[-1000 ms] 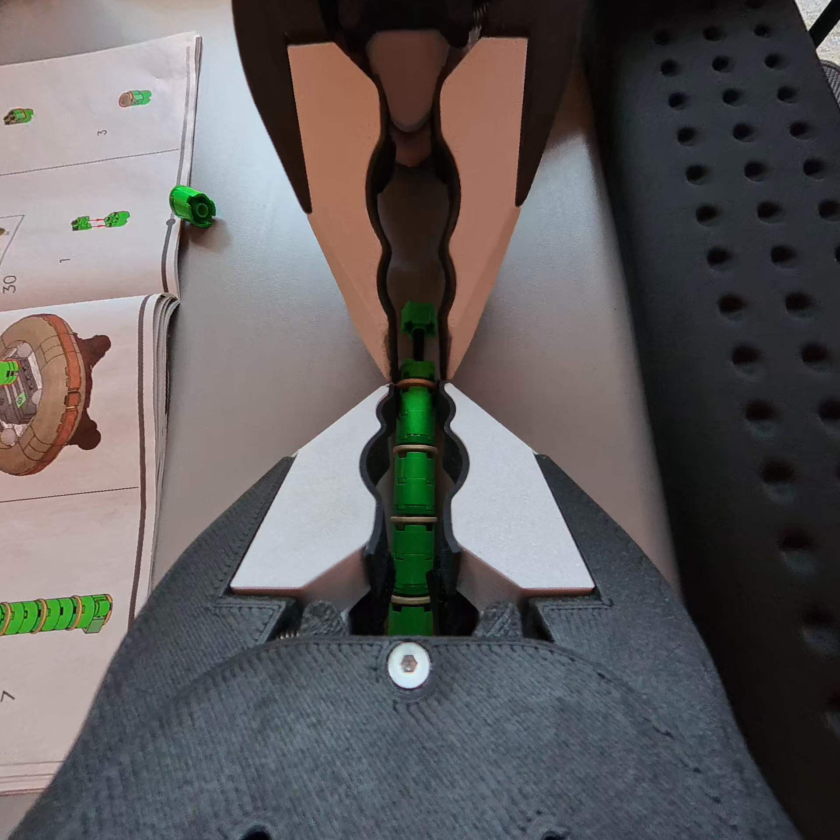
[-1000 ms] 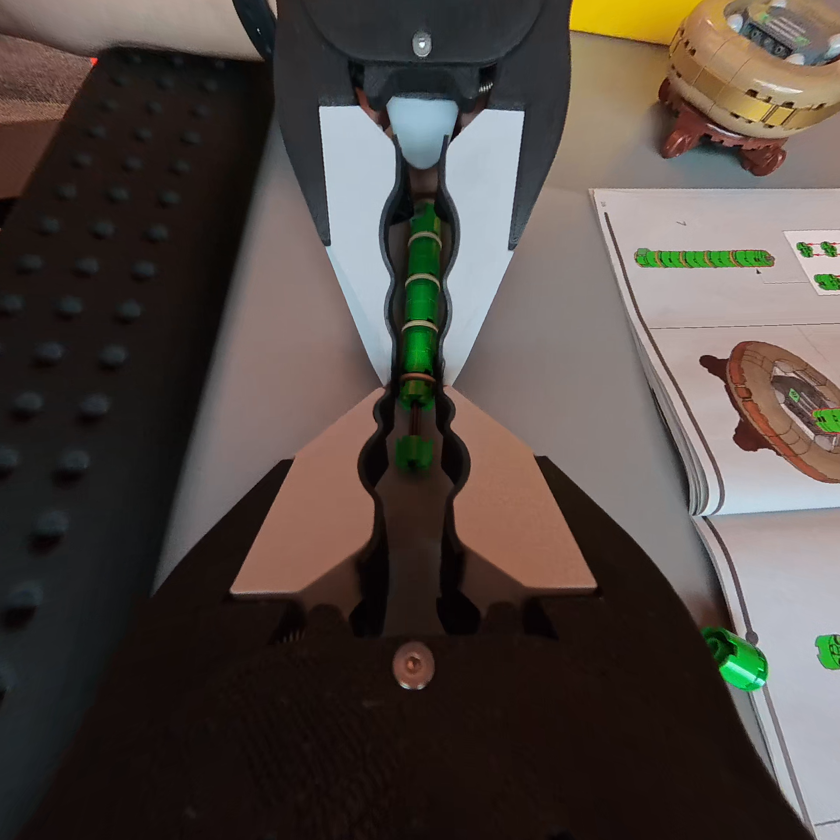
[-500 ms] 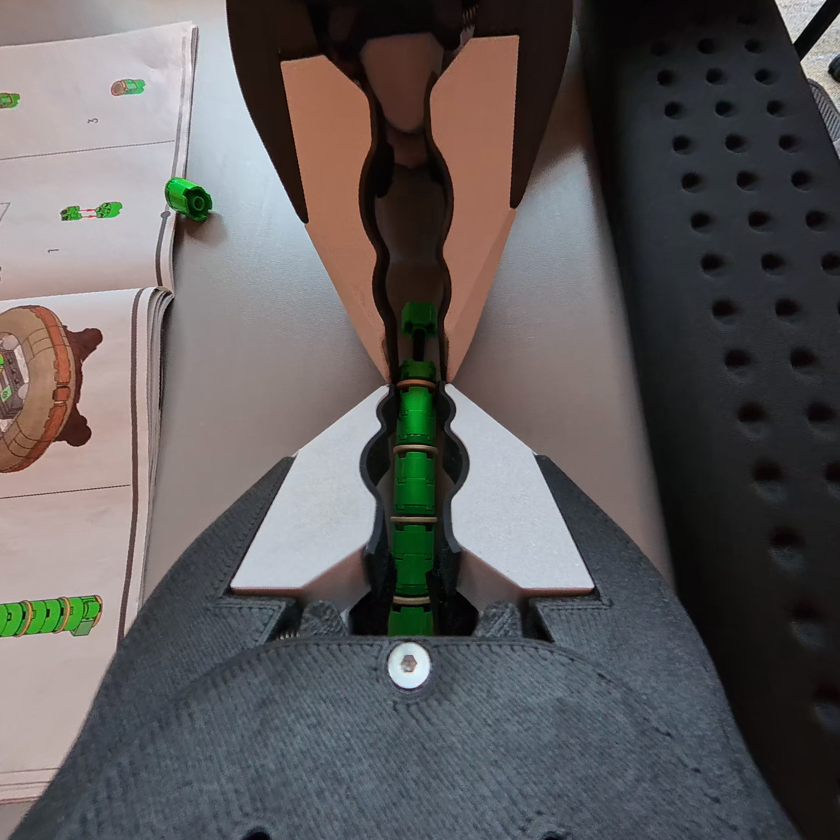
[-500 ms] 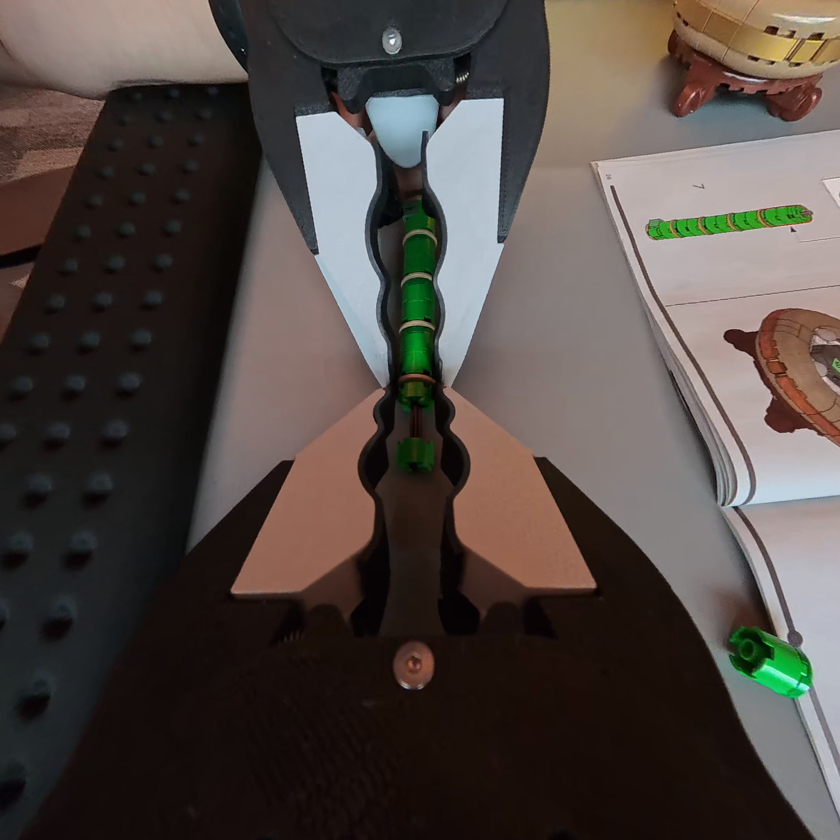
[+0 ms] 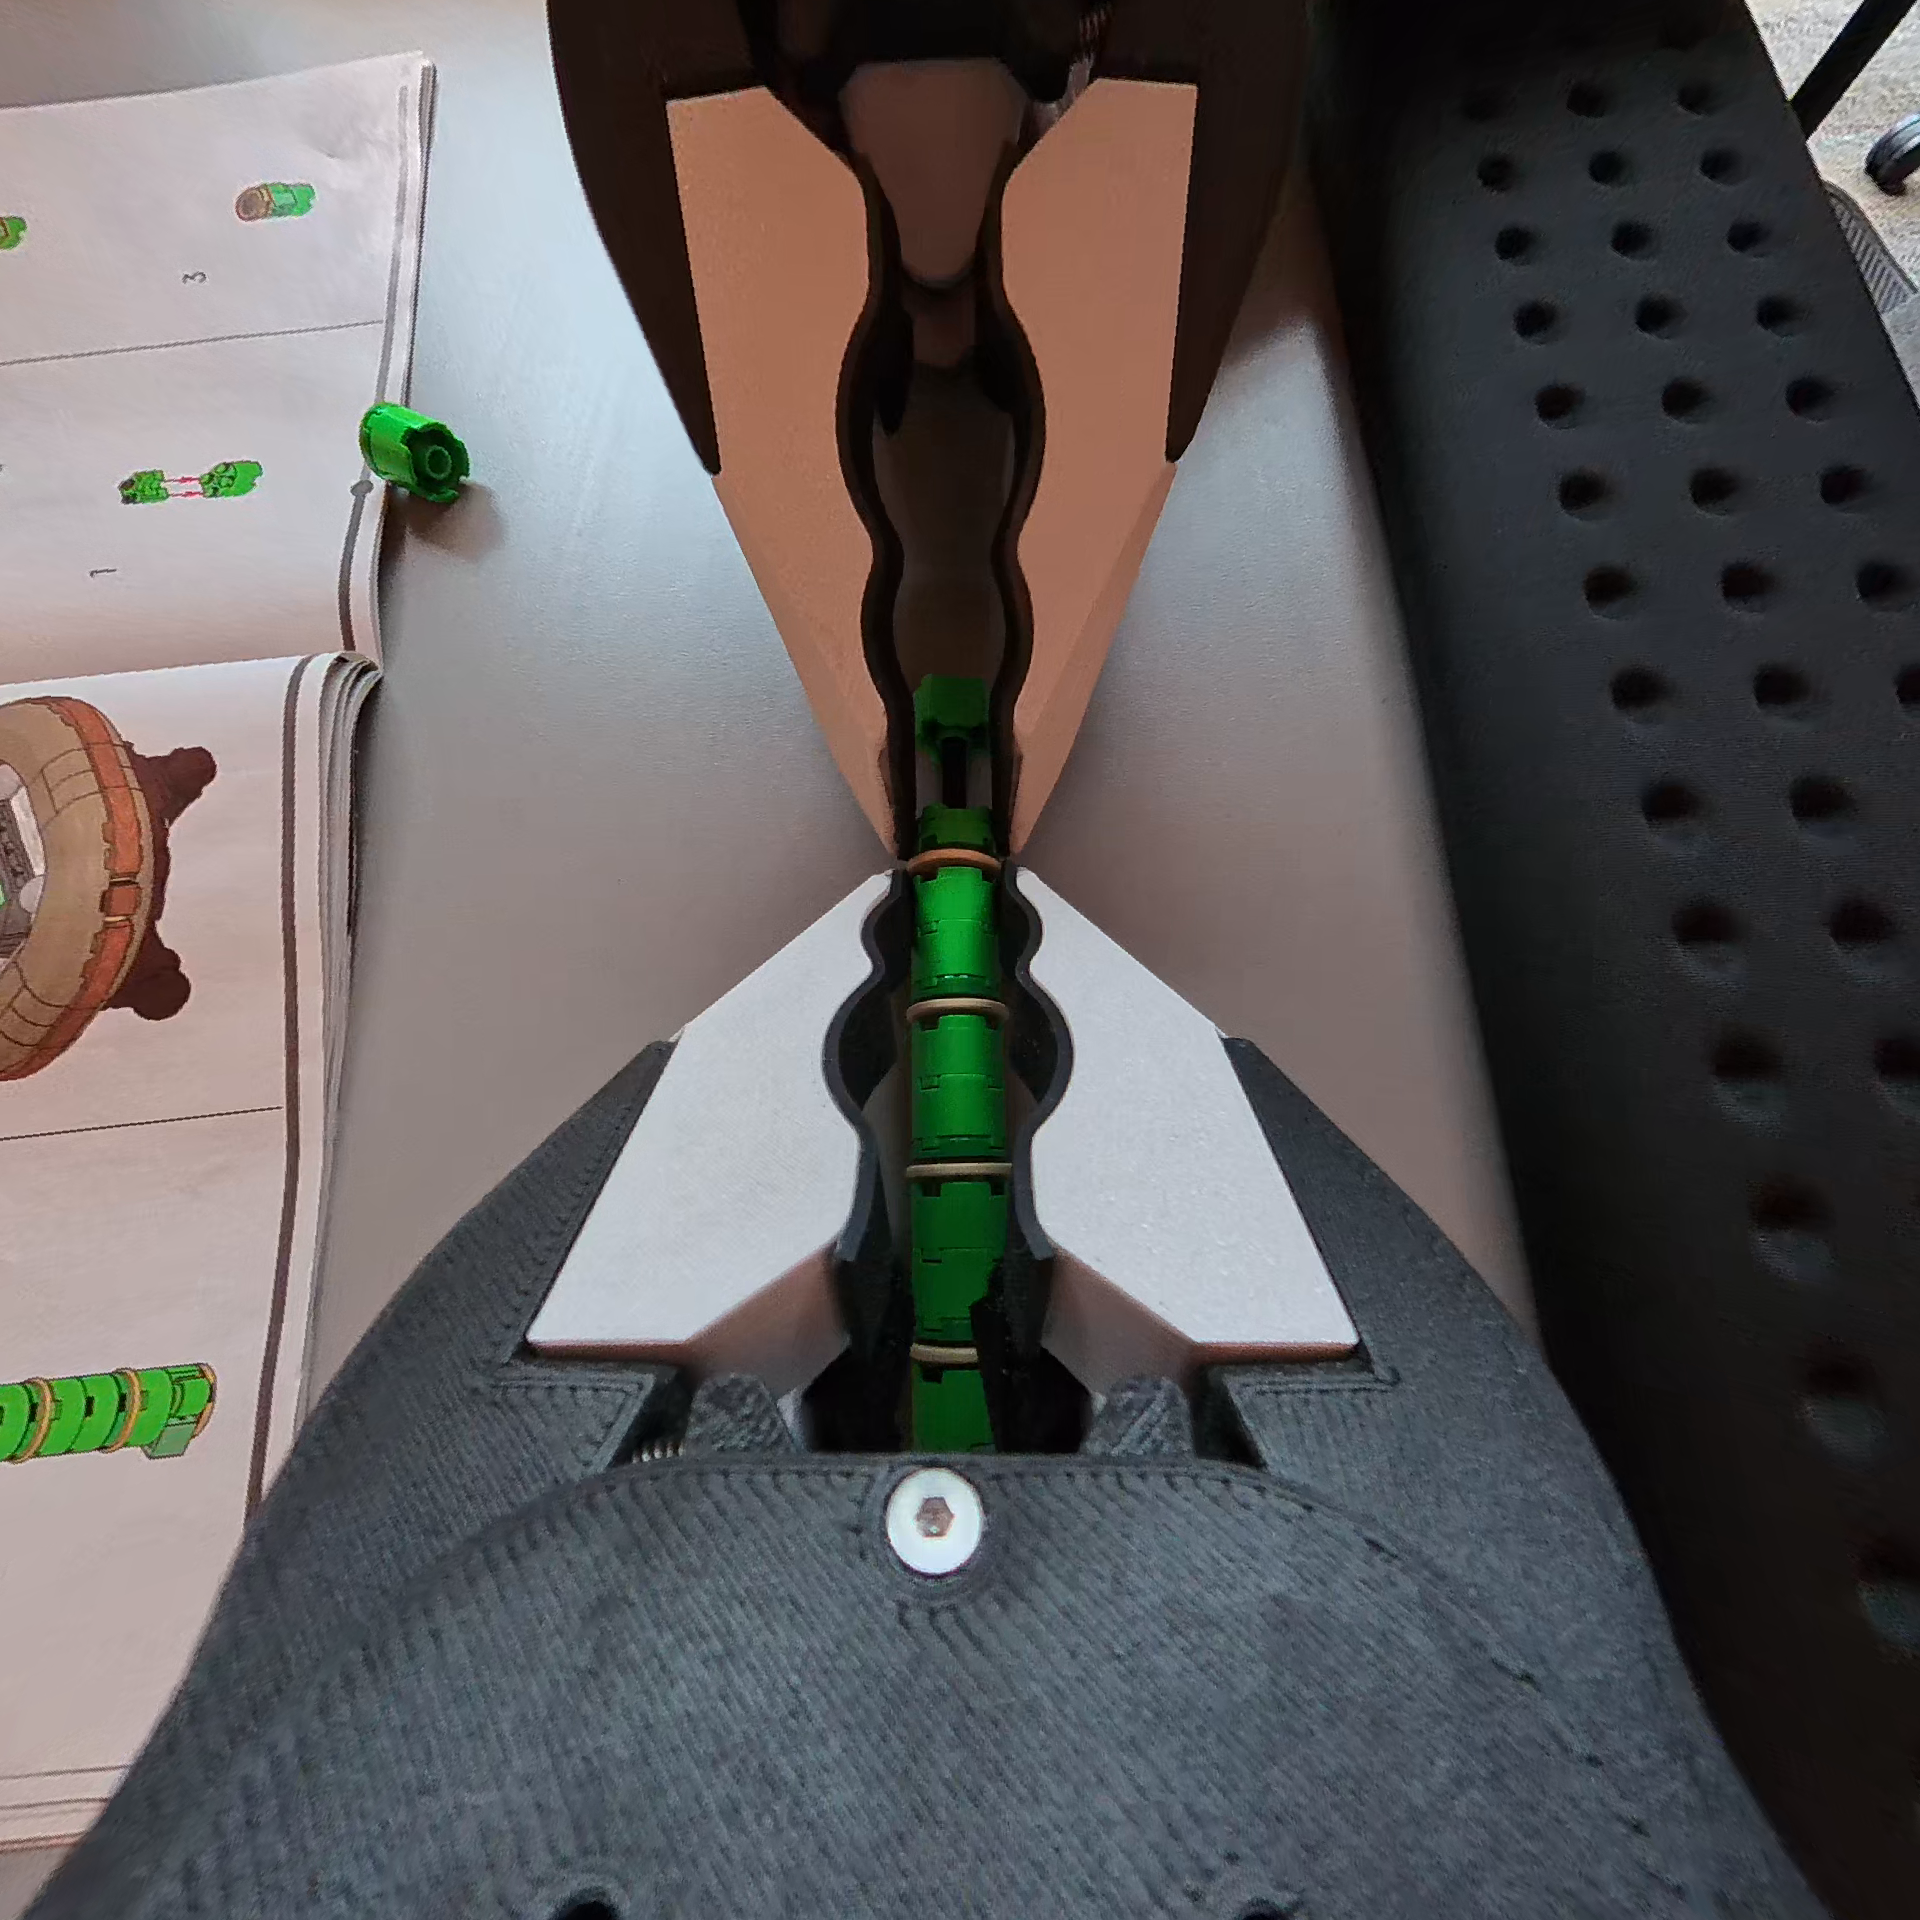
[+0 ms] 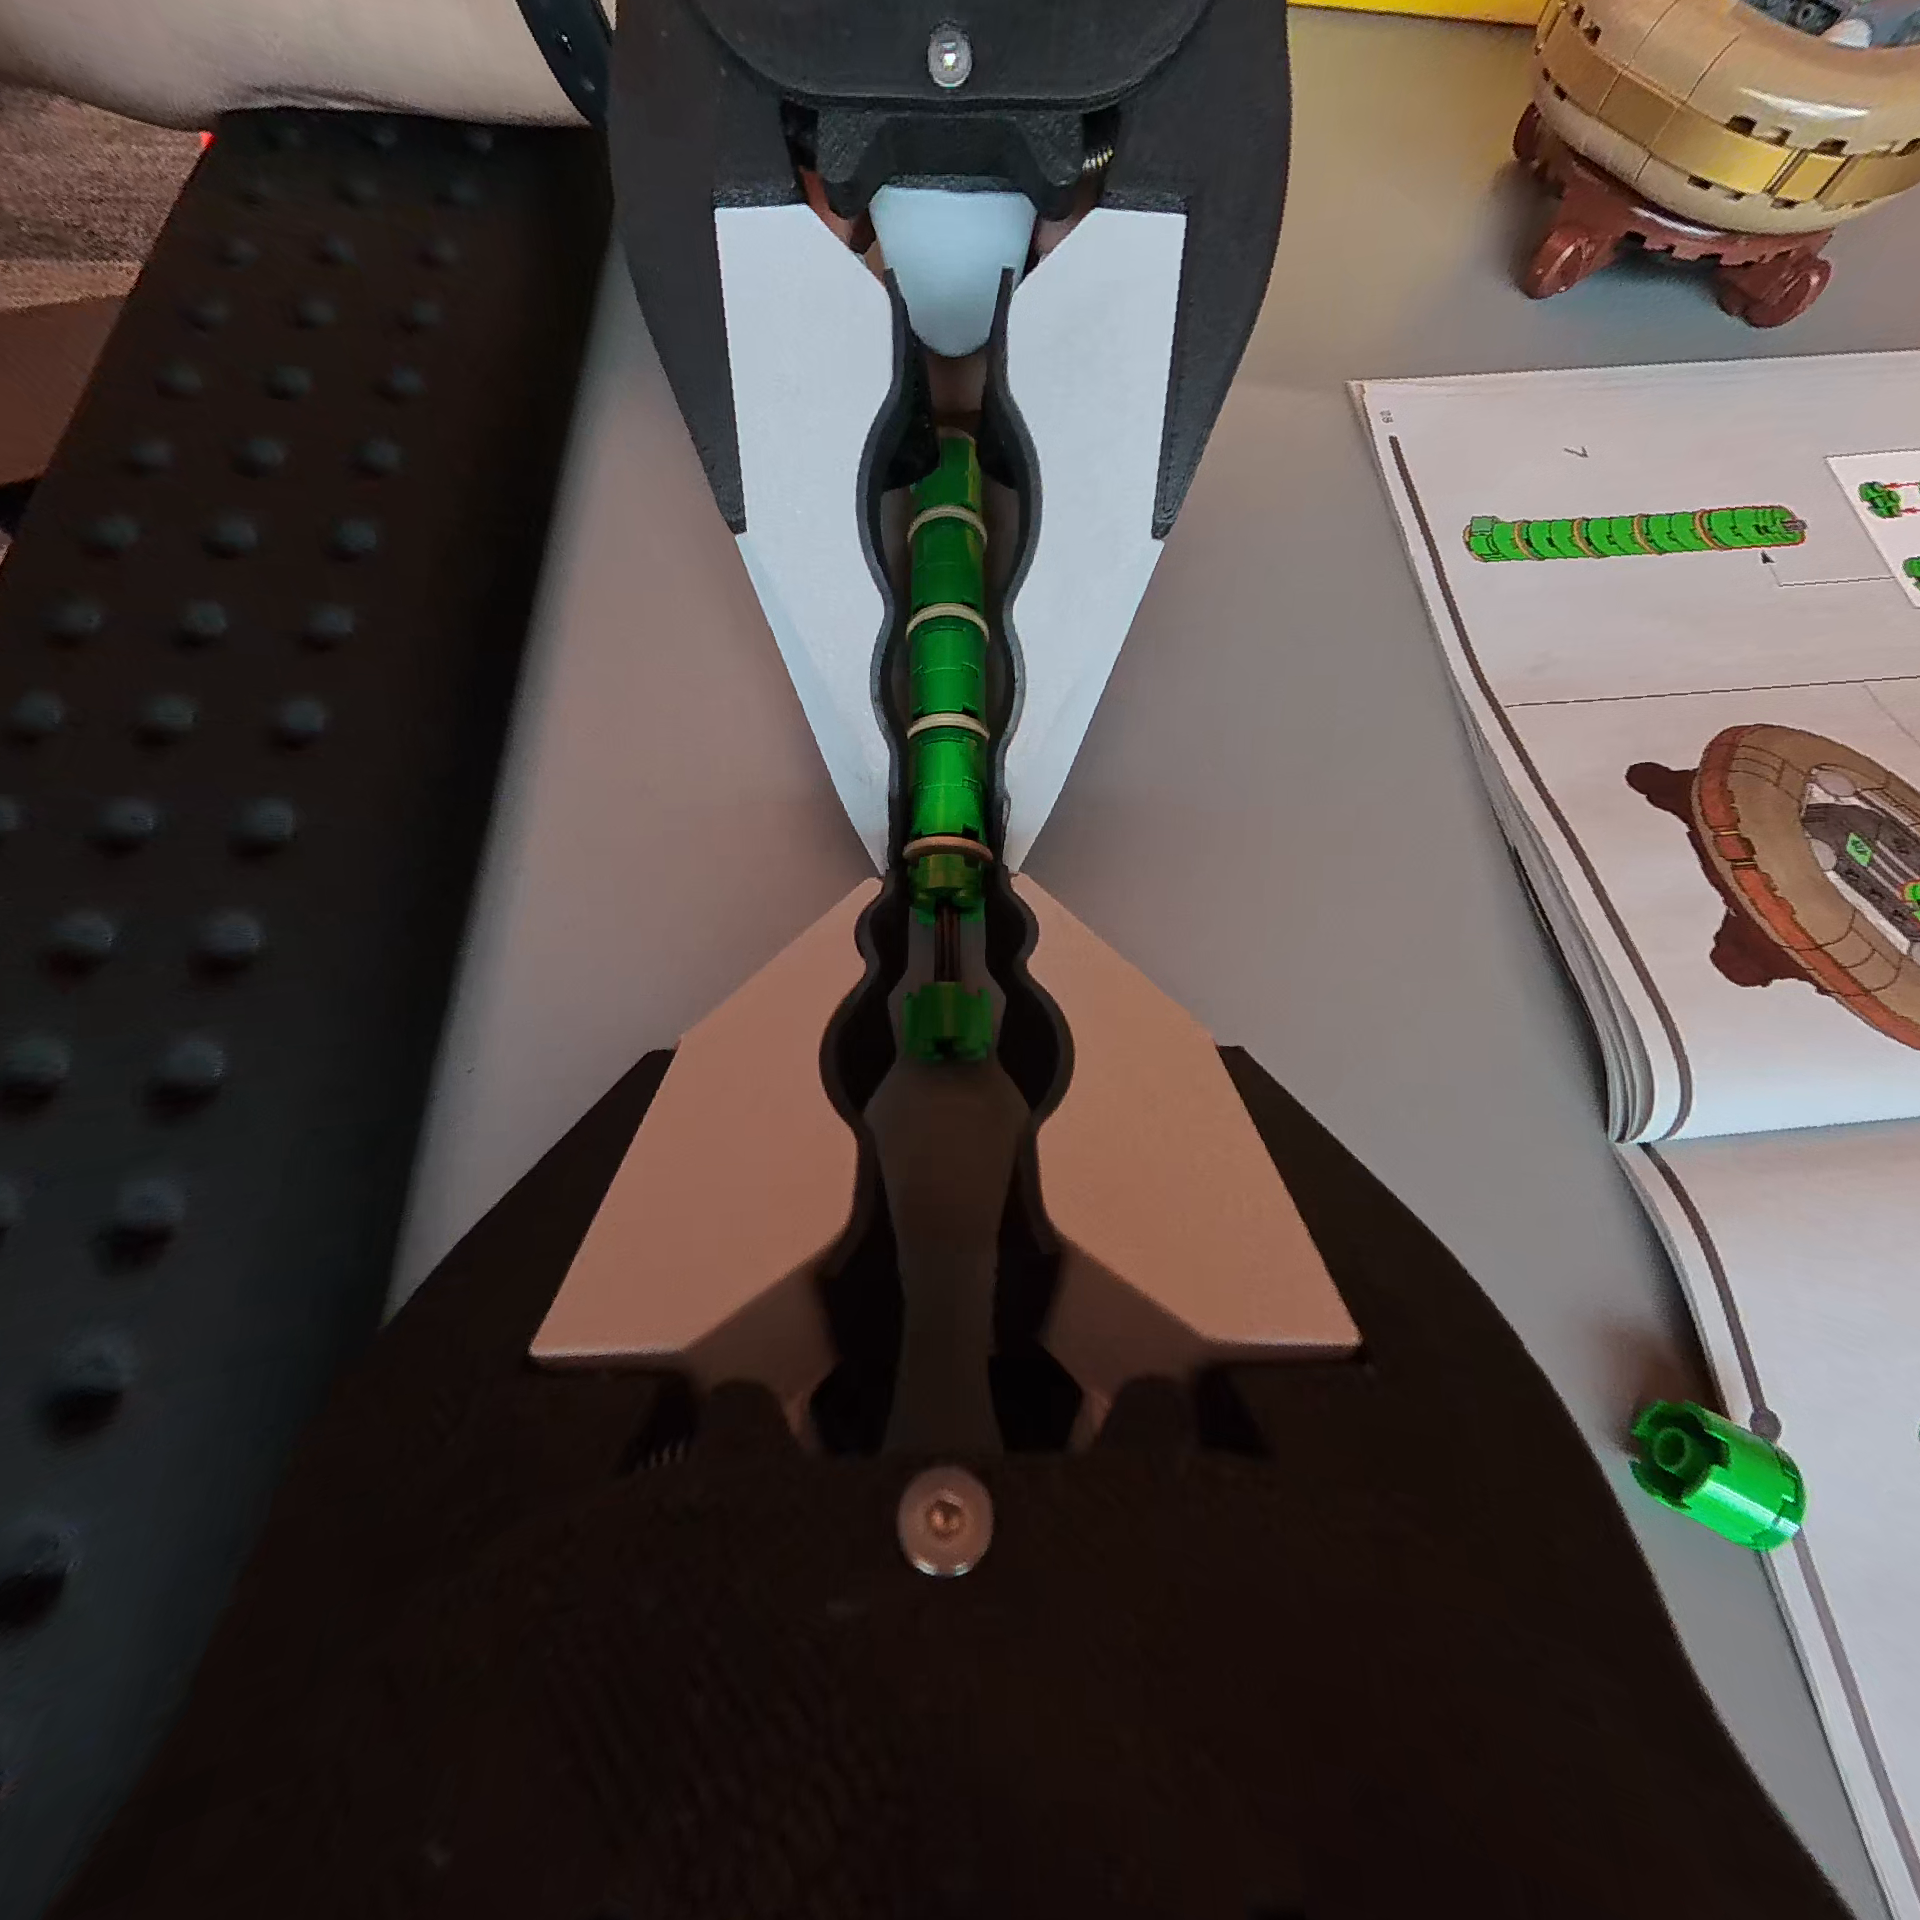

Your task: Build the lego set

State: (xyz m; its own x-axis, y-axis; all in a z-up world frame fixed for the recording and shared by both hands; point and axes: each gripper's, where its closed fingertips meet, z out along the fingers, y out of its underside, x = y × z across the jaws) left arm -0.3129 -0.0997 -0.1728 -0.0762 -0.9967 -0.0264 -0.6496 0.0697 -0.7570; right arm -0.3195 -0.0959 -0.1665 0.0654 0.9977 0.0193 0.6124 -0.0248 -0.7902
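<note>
A green stalk (image 5: 954, 1091) of round bricks with tan rings lies lengthwise in my left gripper (image 5: 954, 875), which is shut on it. A thin dark axle sticks out of its far end and carries a small green round brick (image 5: 952, 704). My right gripper (image 5: 954, 844) faces the left one tip to tip and is shut around that brick. In the right wrist view my right gripper (image 6: 943, 883) holds the small brick (image 6: 943, 1023), and the left gripper (image 6: 943, 860) holds the stalk (image 6: 945, 665). A short gap of bare axle (image 6: 943, 951) shows between brick and stalk.
An open instruction booklet (image 5: 156, 935) (image 6: 1662, 675) lies on the grey table, with a loose green round brick (image 5: 414, 454) (image 6: 1714, 1488) at its edge. A tan round model on brown feet (image 6: 1725, 135) stands behind. A black perforated panel (image 5: 1662, 727) (image 6: 208, 727) borders the other side.
Both grippers, still joined tip to tip, have shifted a little over the table. The grips and the gap between small brick and stalk look the same.
</note>
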